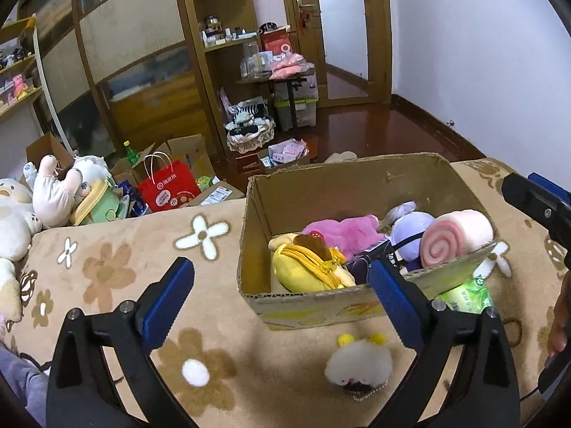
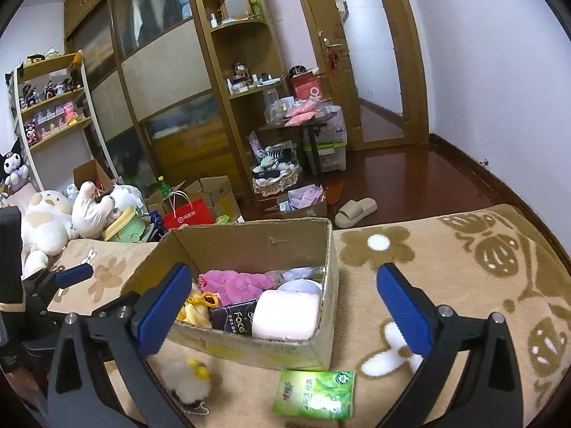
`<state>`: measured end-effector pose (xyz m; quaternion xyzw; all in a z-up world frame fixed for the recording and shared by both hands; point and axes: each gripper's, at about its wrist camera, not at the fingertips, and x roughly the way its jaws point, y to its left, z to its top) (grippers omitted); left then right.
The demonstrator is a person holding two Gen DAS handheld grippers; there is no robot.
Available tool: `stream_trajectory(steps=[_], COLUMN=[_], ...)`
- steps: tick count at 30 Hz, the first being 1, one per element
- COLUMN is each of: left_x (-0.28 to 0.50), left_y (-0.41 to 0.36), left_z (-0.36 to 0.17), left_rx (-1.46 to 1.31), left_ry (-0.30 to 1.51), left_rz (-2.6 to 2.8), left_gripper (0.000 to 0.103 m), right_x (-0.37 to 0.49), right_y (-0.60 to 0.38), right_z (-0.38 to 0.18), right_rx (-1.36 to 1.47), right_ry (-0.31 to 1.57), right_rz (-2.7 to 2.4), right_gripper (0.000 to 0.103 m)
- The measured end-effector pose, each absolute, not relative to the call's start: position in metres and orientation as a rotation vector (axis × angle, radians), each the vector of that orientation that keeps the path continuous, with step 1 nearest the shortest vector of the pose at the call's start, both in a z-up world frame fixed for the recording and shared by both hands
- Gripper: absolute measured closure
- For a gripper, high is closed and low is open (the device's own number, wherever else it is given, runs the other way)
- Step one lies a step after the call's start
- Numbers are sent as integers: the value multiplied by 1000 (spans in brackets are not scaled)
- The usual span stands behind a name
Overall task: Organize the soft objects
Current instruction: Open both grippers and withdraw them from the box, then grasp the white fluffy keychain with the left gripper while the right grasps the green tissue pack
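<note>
My left gripper [image 1: 282, 289] hangs over the beige flower-patterned blanket [image 1: 117, 267] with its blue-padded fingers spread wide and nothing between them. My right gripper [image 2: 285, 299] is the same, fingers far apart and empty, just in front of the open brown cardboard box [image 2: 249, 239].

Inside the box I can see a fuzzy pink plush [image 2: 235, 281], a yellow plush with a zip [image 1: 303, 267], a lilac round plush [image 1: 410, 230], a pink-and-white swirl roll cushion [image 1: 453, 237] leaning at the near right corner, and a dark pack printed "Face" [image 2: 233, 315] wedged between the yellow plush and the roll.

Outside the box, a small white fluffy toy with yellow ears [image 1: 358, 362] lies on the blanket just in front of the near wall. A green tissue packet [image 2: 314, 394] lies on the blanket by the box's near right corner. A pile of large stuffed animals [image 2: 53, 221] sits well apart, off the blanket's far left end
</note>
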<state>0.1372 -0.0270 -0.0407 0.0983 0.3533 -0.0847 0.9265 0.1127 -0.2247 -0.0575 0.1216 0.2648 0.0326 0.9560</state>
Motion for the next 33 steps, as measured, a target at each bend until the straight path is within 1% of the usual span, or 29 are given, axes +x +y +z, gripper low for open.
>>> stream_trajectory(steps=[10,17,24,33], left_x=[112,88,76,85], left_y=[-23,-30,-38,-40], left_z=[-31,-26,-33,-49], left_rx=[184,215,247,258], left_ry=[761,767,799,847], left_rz=[-177,-214,-222,-221], left_gripper=[4,4,4,4], right_x=[87,74,62,65], right_y=[-227,-224,-227,-226], right_z=[-44,-45,-50,-66], right_rx=[224,199,190,198], right_ry=[541,583,617,665], right_rz=[40,21,10,3], right_gripper=[0,0,0,0])
